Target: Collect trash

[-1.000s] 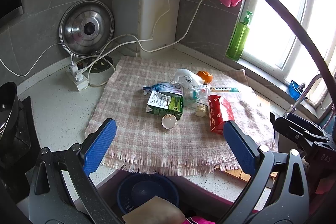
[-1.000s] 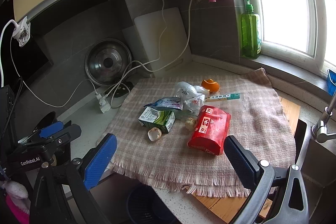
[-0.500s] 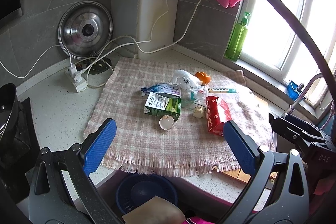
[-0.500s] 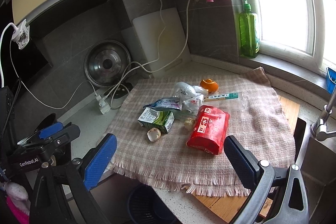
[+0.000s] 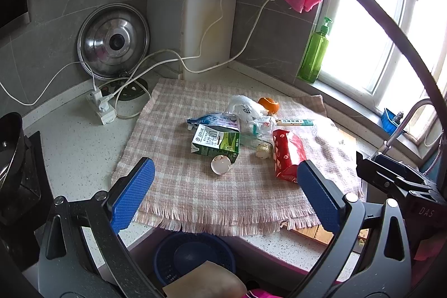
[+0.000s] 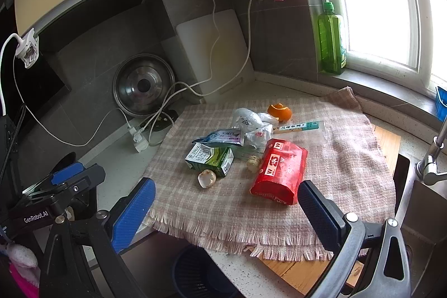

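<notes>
Both claws, left claw (image 5: 225,196) and right claw (image 6: 226,210), wide open and empty above crumpled red wrapper (image 6: 280,171), torn green carton (image 6: 211,158).

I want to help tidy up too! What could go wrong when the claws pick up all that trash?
1. The eggshell looks thin and might crack into bits if squeezed hard.
2. The milk carton lies on its side and may drip any leftover milk on the checked cloth.
3. The blue bin sits low under the counter edge, so light things like the plastic bag might miss it.
</notes>
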The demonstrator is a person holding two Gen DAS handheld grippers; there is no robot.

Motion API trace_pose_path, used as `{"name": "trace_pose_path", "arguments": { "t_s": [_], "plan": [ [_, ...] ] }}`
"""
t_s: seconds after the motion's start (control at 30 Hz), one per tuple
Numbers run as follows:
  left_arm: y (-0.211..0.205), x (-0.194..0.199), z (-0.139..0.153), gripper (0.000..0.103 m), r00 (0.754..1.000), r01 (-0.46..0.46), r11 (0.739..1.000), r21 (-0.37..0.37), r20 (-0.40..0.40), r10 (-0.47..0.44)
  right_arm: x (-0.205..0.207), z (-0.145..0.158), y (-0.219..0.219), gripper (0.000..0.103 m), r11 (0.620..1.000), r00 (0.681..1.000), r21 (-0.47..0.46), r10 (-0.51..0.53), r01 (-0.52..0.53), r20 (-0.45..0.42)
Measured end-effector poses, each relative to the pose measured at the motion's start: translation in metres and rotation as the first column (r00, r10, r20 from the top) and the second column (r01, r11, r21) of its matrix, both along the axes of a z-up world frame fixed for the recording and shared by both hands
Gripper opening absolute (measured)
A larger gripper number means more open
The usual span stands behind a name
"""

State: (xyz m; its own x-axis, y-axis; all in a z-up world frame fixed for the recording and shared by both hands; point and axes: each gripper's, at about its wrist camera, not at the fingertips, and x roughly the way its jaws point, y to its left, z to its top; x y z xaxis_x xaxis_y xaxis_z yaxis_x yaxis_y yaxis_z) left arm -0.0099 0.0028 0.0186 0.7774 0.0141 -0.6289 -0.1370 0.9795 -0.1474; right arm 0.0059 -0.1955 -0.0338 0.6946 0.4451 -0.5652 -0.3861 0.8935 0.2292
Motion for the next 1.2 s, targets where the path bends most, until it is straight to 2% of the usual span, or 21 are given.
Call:
{"name": "trace_pose_path", "arguments": {
  "t_s": [1.2],
  "plan": [
    [-0.002, 0.001, 0.001, 0.103, 1.0, -0.001, 1.0, 0.003, -0.004, 0.001, 0.013, -0.013, -0.009, 0.103, 1.0, 1.0, 0.001, -0.004, 0.004, -0.025]
  ]
}}
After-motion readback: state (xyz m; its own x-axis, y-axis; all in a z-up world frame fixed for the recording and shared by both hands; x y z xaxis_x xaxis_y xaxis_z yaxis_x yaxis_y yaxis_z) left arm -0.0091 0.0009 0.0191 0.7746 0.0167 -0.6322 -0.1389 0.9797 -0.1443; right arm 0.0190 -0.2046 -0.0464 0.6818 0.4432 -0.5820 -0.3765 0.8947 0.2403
